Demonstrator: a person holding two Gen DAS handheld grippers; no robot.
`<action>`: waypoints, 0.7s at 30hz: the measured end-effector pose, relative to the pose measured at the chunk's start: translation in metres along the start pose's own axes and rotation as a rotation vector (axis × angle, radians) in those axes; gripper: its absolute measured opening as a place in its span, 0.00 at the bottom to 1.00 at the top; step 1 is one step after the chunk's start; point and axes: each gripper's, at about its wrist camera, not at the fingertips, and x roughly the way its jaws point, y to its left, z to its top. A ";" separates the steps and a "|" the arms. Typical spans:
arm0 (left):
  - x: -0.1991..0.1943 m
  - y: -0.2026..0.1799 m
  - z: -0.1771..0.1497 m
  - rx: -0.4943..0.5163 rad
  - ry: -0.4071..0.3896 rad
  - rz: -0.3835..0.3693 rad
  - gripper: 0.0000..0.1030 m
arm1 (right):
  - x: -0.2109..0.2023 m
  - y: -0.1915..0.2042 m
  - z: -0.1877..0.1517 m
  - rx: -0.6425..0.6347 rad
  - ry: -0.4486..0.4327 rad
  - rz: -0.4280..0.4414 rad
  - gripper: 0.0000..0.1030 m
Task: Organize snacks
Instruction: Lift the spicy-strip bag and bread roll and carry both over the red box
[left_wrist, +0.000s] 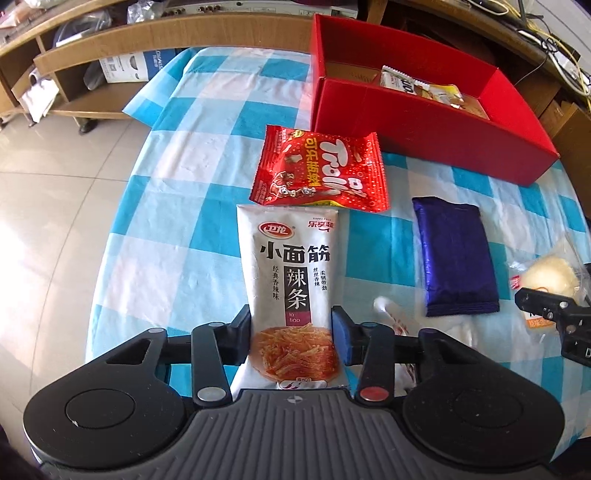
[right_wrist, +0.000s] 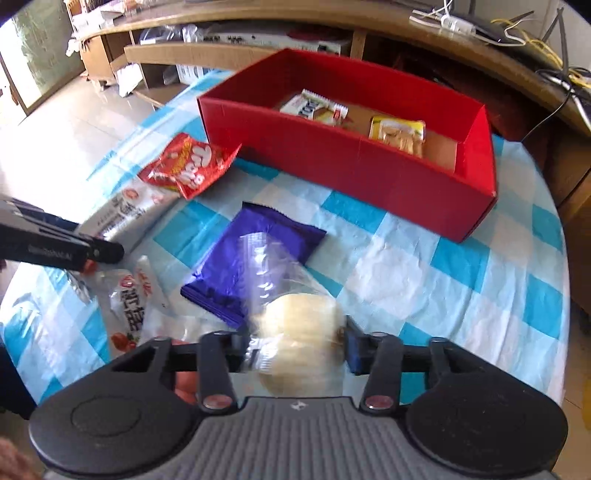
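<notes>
Left wrist view: our left gripper is clamped on the lower end of the white latiao pack, pads pressing both long edges, most of the pack sticking out ahead of the jaws over the checked cloth. Red Trolli bag lies just beyond the pack's top edge, touching or nearly so. Purple pack is off to the right, apart. Red box sits at the far side of the table, a few snacks already inside.

Right wrist view: our right gripper is closed on the bun in its clear wrapper, pads squeezing the sides, loose wrapper end trailing forward over the purple pack. Frame is blurred here, so we can't tell how deep the bite is.

Risks, as we judge them:
- latiao pack is held only at one end, so the long free part may sag or swing and slip out on the way to the box
- its far edge may drag the Trolli bag along if we slide instead of lifting
- bun is soft and the film slick, so too much squeeze crushes it, too little lets it slide out
- both grippers head for one box, so they may collide above it
- pack may catch on the box's near wall if carried low
</notes>
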 end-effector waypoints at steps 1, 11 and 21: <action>-0.002 0.000 -0.001 0.000 -0.003 -0.006 0.49 | -0.003 0.000 -0.001 0.000 -0.006 0.005 0.54; 0.004 -0.009 -0.005 0.063 -0.005 0.060 0.79 | -0.005 -0.008 -0.002 0.029 -0.004 0.104 0.65; 0.015 -0.007 -0.007 0.072 0.027 0.067 0.84 | -0.018 -0.042 0.000 0.148 -0.047 0.135 0.82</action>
